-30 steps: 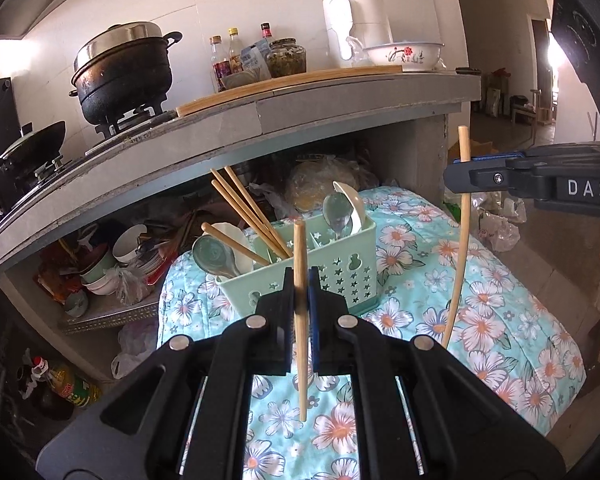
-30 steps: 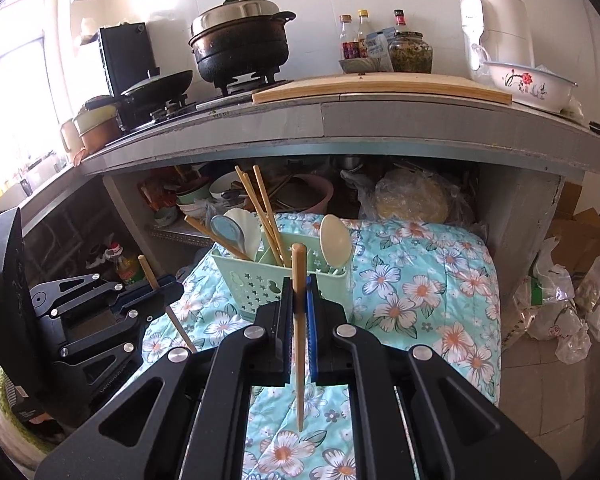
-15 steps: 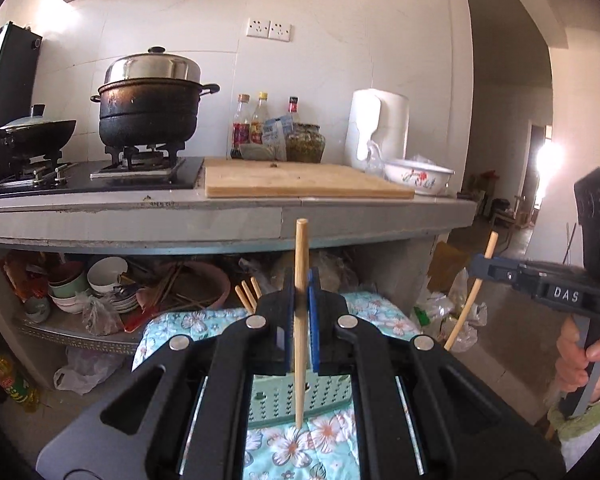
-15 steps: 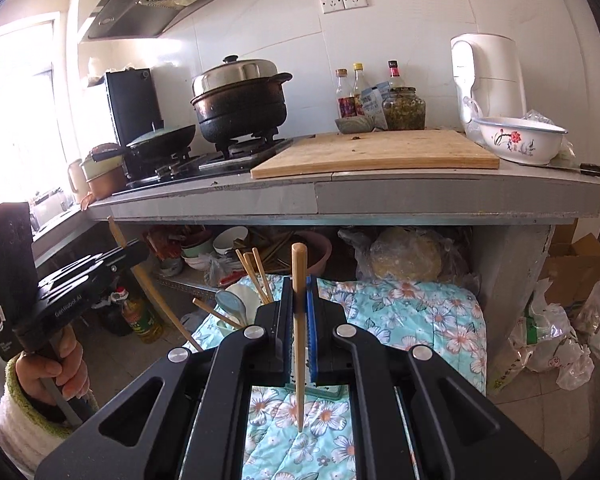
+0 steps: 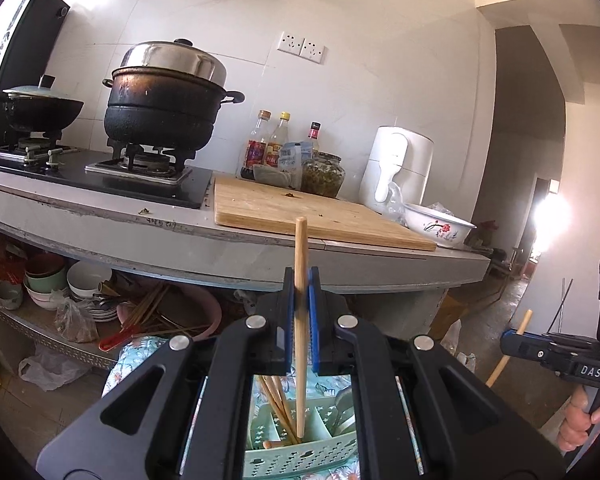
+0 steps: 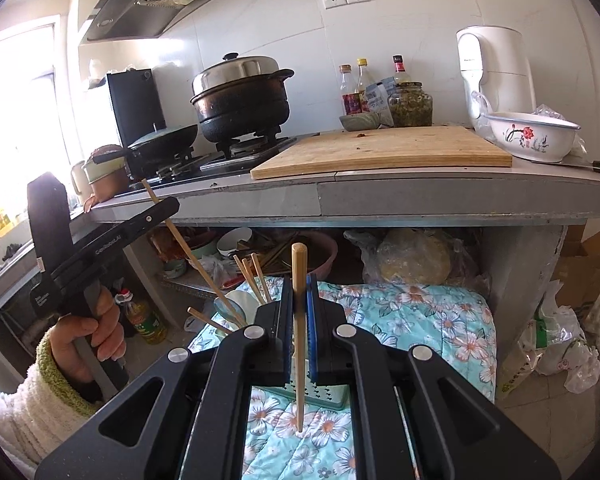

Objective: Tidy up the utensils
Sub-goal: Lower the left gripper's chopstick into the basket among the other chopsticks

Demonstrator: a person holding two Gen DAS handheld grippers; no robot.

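Both grippers are pinching a chopstick each: left gripper fingers clamp one chopstick above the mint utensil basket, right gripper fingers clamp another chopstick upright.

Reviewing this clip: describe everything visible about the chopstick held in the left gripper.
The chopstick is a plain, light wooden stick, smooth, with a blunt squared top. The left gripper is shut on it near mid-length, blue pads on both sides. It stands nearly upright, its lower end hanging over a compartment of the pale green utensil basket, beside other chopsticks already leaning there.
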